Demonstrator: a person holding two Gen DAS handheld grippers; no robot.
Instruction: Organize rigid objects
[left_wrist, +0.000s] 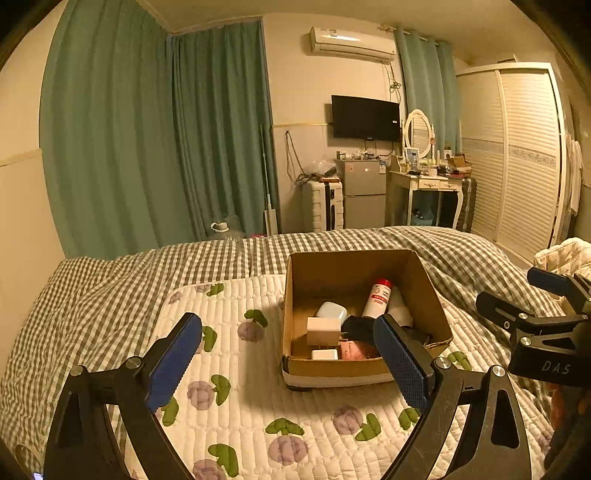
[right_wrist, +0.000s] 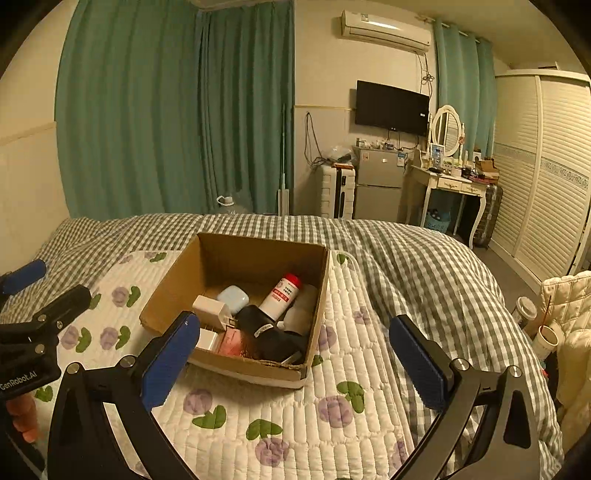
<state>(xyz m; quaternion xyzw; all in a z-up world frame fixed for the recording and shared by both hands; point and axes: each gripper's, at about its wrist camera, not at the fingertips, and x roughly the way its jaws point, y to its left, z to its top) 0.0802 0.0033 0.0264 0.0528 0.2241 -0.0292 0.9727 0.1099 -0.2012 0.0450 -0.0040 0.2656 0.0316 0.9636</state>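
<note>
- My left gripper (left_wrist: 288, 354) and right gripper (right_wrist: 295, 354) both gape wide, holding nothing.
- The bottle (right_wrist: 282, 293) in the box (right_wrist: 236, 254) looks light, stiff and slick; I'd pinch mid-body.

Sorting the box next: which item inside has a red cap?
The white cylindrical bottle leaning in the brown cardboard box; the white charger cube and pale-blue case have none.

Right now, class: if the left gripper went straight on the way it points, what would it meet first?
Probably the cardboard box: its near wall lies just beyond the open left gripper. Depth is unclear, so it might pass over the rim.
</note>
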